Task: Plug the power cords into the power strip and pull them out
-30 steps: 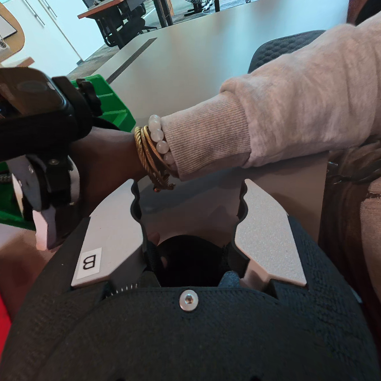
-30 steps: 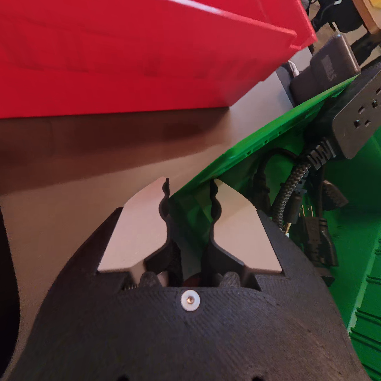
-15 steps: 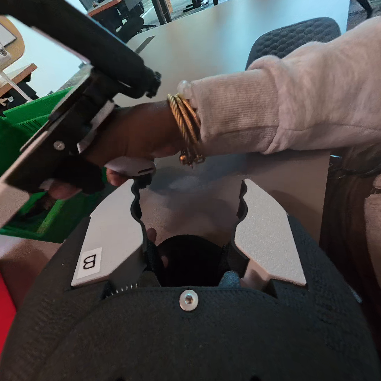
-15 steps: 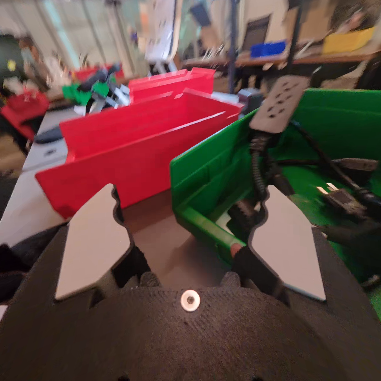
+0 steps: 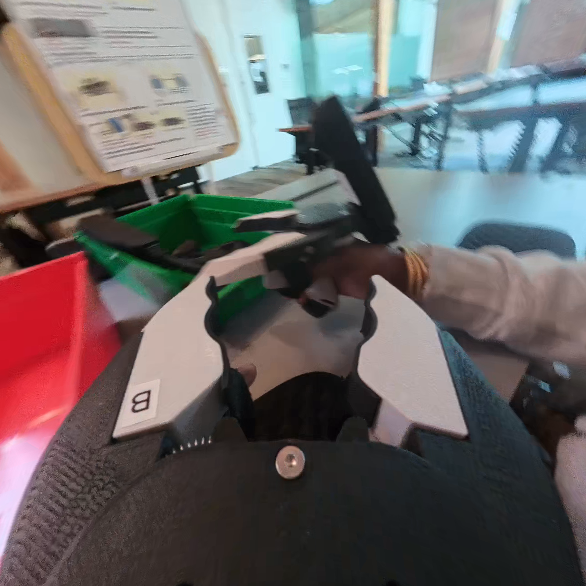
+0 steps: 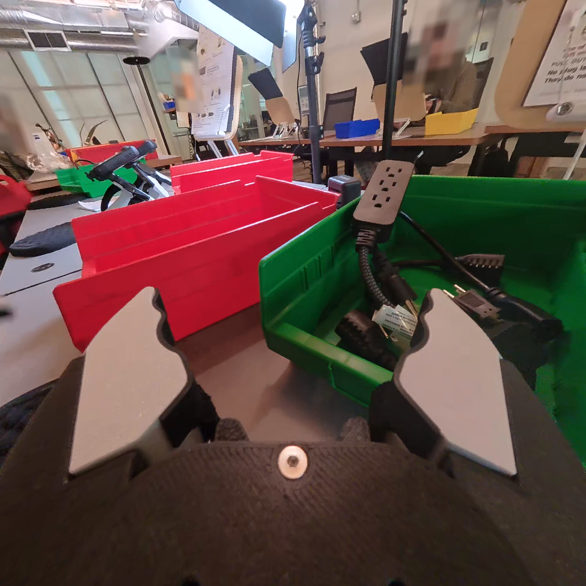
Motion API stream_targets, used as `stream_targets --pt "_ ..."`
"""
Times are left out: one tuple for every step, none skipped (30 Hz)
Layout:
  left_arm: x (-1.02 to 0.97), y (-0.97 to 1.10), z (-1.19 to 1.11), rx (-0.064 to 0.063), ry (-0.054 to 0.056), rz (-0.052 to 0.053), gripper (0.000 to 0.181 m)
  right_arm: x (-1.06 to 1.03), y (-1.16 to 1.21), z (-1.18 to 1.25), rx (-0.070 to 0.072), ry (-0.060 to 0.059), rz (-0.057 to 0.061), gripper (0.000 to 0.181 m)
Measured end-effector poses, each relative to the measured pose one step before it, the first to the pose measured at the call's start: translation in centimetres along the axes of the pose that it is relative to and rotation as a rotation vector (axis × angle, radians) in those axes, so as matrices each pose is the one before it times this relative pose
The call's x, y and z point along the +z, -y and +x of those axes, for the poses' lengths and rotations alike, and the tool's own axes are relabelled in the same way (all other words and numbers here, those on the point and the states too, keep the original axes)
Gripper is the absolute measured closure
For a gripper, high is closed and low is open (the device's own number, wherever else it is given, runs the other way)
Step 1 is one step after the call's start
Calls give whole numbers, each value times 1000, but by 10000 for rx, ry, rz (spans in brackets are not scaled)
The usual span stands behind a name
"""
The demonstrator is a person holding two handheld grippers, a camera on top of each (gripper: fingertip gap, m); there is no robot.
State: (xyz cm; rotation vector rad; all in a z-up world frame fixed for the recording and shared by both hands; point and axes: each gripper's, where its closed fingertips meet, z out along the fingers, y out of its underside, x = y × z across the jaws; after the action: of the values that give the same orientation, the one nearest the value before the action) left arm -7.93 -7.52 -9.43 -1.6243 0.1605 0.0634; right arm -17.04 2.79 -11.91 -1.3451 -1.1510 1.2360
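Right wrist view takes in a wide workroom with glazed walls at the back, long wooden worktables, light stands and posters on boards; a seated person sits at a far table near a blue bin (image 6: pixel 356 128) and a yellow bin (image 6: pixel 450 122). The grey bench (image 6: pixel 31 345) fills the foreground. On it sit a long red bin (image 6: pixel 190 253) and, just beside it to the right, a green bin (image 6: pixel 304 304). The black power strip (image 6: pixel 383 193) leans upright against the green bin's near-left wall, its sockets facing the camera and its braided cable dropping into the bin. Black power cords (image 6: pixel 494 304) lie loose on the bin floor, one plug with its prongs bare, none in the strip. The right tongs (image 6: pixel 291 314) hang released and empty over the bench, one finger before the red bin, the other before the green.

In the blurred left wrist view the left tongs (image 5: pixel 290 298) are likewise spread and empty above the bench (image 5: pixel 475 203). Beyond them a hand (image 5: pixel 355 269) in a pale sleeve carries the right tongs (image 5: pixel 253 241) toward the green bin (image 5: pixel 209 218), with the red bin (image 5: pixel 41 333) at the left edge.
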Motion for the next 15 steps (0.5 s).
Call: stream_targets --pt "-908 622 -1691 -760 693 205 102 98 -193 34 96 -83 -116 35" --pt "-833 685 -1514 -650 567 313 109 97 -97 204 230 -200 -44 35" --pt "-738 700 -1241 -471 450 342 113 64 -39 147 298 -126 7 35" --pt "-621 594 -986 -282 350 274 114 -19 79 -81 310 91 81 34" --pt "-500 353 -686 -38 272 124 114 -59 274 -155 352 165 187 35" --pt "-381 175 -380 200 183 26 113 -94 291 -73 340 151 179 35" --pt "-234 88 -19 328 44 10 110 -87 241 48 311 84 134 35" --pt "-101 13 225 282 -47 18 103 -47 167 48 243 95 82 35" --pt "41 -39 377 162 -107 18 96 -36 68 16 148 86 22 35" --pt "168 -206 464 44 -175 -65 96 -14 5 59 43 11 -24 35" --pt "287 -304 523 -85 -218 -119 95 8 -43 1 -53 -9 -44 35" --pt "374 -346 562 -164 -241 -120 92 1 -43 -109 -98 31 -35 35" --pt "447 -500 547 -209 -226 -193 90 18 -14 -176 -84 42 -11 35" --pt "489 -728 561 -172 -229 -366 90 12 -60 -212 -79 72 -34 35" --pt "527 -1067 387 -89 -117 -605 90 20 -172 -304 -106 159 -120 35"
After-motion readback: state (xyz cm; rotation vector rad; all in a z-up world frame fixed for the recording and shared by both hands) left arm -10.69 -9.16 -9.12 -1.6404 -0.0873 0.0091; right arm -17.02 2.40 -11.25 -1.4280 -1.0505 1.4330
